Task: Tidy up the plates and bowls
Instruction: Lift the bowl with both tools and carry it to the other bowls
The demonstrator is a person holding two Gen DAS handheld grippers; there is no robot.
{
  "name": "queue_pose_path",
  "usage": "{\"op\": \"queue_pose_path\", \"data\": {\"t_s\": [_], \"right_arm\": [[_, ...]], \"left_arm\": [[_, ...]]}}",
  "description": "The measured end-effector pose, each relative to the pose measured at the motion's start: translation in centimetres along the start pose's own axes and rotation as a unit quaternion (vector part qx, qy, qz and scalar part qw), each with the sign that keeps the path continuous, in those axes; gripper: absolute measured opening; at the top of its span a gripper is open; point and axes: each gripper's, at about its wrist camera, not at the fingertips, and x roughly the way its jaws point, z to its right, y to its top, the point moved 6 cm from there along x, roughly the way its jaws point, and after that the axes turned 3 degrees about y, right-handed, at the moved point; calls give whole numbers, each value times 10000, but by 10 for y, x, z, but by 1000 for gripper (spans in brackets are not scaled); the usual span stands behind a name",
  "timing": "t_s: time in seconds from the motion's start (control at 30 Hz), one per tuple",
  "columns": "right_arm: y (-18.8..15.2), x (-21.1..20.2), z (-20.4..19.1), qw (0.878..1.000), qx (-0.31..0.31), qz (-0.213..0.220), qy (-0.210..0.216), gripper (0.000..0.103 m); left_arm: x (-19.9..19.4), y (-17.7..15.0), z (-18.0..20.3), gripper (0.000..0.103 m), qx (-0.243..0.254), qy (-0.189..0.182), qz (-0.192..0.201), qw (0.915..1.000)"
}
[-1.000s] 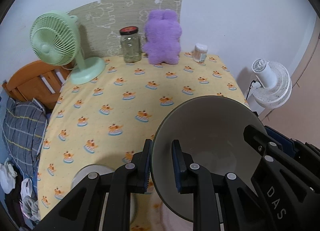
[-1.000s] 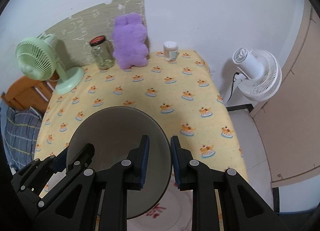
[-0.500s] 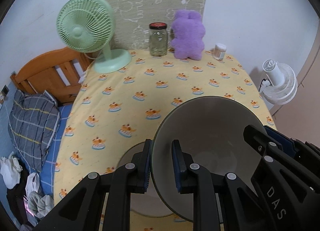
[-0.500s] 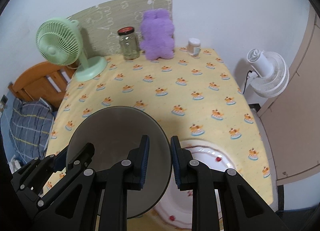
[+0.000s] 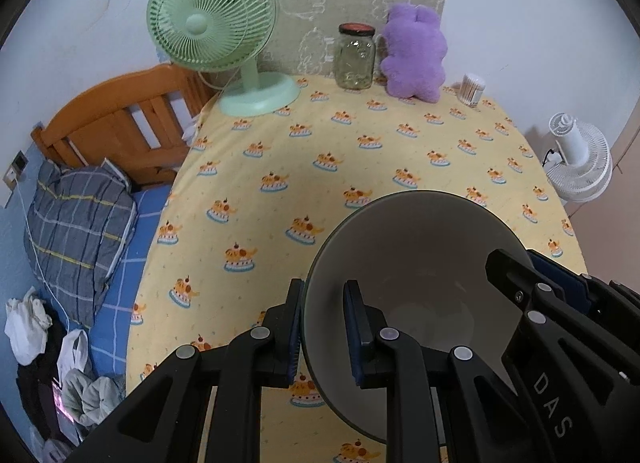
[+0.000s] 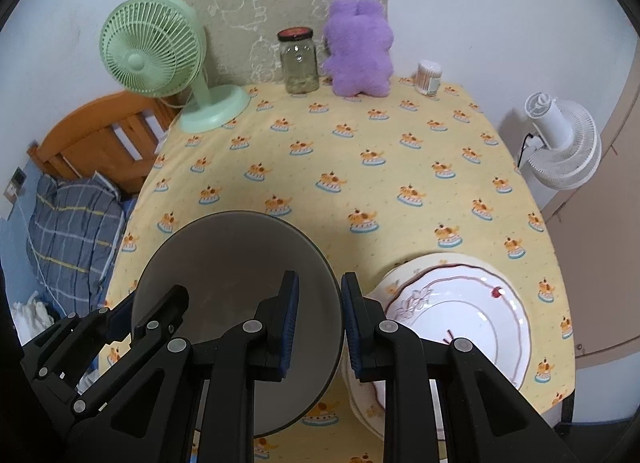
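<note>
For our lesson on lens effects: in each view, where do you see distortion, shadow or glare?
Left wrist view: fisheye bends the table edges, dark corners frame the picture, the bowl is evenly lit without glare. Right wrist view: same curving, a soft shadow lies on the cloth behind the bowl, the plate shows mild sheen; both are sharp.

On the table (image 6: pixel 360 167), the desk fan (image 6: pixel 160 63) stands at ten o'clock, the jar (image 6: pixel 299 61), plush toy (image 6: pixel 358 51) and small tub (image 6: pixel 429 77) toward twelve, plates (image 6: pixel 460 315) at four.
</note>
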Motion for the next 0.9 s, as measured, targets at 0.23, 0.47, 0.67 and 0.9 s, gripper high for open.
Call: {"op": "queue_pose_path", "data": {"t_s": [0.23,0.47,0.67,0.9], "right_arm": [[-9,16,-7,9998,-19,-200,5,25],[-15,32,-11,9993,-27,-368,0,25],[-17,43,-8,9989,26,-470,-19,25],[-17,51,-2,9986,58,-503,-143,25]], "left_arm": [[13,-9,-7,17,-13,12,-148,9999],[27,-13,-10,17,-7,33,-300,9995],[39,-14,-8,17,49,24,-421,9991],[48,-15,-1,17,165,23,-498,9986]]}}
